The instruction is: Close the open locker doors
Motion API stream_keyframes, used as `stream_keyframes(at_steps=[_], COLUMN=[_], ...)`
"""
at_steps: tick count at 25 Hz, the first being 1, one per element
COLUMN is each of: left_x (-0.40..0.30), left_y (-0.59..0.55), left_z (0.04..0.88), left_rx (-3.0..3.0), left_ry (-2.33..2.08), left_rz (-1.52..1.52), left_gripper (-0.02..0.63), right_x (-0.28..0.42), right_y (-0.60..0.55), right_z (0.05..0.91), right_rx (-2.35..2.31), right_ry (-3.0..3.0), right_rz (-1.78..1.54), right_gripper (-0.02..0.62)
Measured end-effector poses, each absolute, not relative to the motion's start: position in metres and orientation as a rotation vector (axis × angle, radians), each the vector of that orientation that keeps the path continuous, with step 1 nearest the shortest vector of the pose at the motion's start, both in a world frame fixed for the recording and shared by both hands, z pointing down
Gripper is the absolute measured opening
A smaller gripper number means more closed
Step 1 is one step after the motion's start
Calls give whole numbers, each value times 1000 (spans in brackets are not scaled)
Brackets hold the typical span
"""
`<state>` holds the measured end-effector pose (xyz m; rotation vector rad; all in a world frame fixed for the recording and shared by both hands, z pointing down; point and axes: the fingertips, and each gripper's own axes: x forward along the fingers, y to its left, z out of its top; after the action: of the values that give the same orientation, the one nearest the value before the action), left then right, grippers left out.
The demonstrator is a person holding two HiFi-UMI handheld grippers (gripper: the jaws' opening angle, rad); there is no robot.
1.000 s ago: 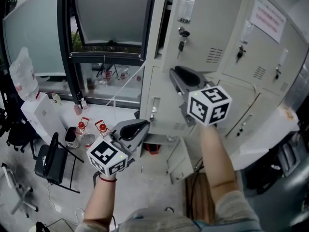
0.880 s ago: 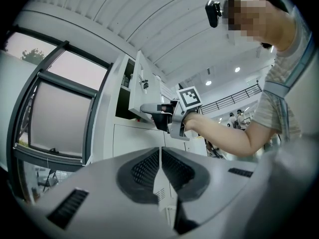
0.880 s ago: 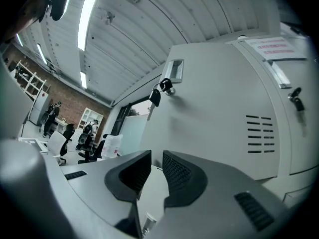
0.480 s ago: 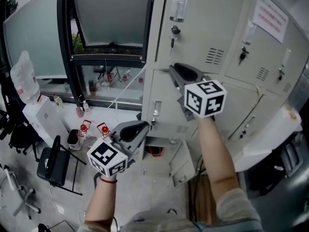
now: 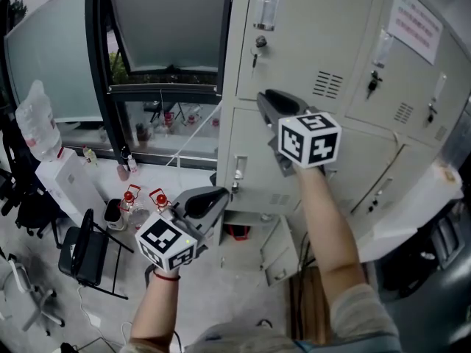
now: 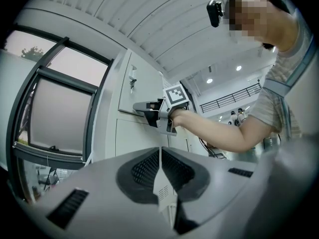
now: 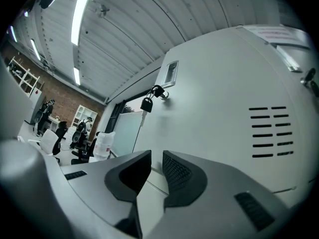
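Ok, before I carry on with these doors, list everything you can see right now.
lockers: one bank, light grey, right half of the head view
low locker door: one, grey, standing open near the floor
keys: at least two, dark, hanging in upper door locks
notice: one, white with pink print, on an upper door
window: one, dark frame, left of the lockers
water jug: one, clear, far left
chair: one, black, lower left
red-capped bottles: two, on the floor near the chair
left tongs: shut, empty, held low
right tongs: slightly open, empty, up at the lockers
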<state>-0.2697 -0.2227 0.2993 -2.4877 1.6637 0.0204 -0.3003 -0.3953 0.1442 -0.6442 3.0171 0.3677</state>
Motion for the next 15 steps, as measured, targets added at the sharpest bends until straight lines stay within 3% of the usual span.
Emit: stream_keyframes(at_steps=[15], left_x=[-271], left_y=[-232], left_z=[304], left_rx=[-2500], left_ry=[1654], left_rz=[-17], left_gripper=[5], right_x=[-307], right_y=[-402], right_z=[140], right_rx=[-638], right_ry=[3009], right_rz=[330], right_gripper=[69])
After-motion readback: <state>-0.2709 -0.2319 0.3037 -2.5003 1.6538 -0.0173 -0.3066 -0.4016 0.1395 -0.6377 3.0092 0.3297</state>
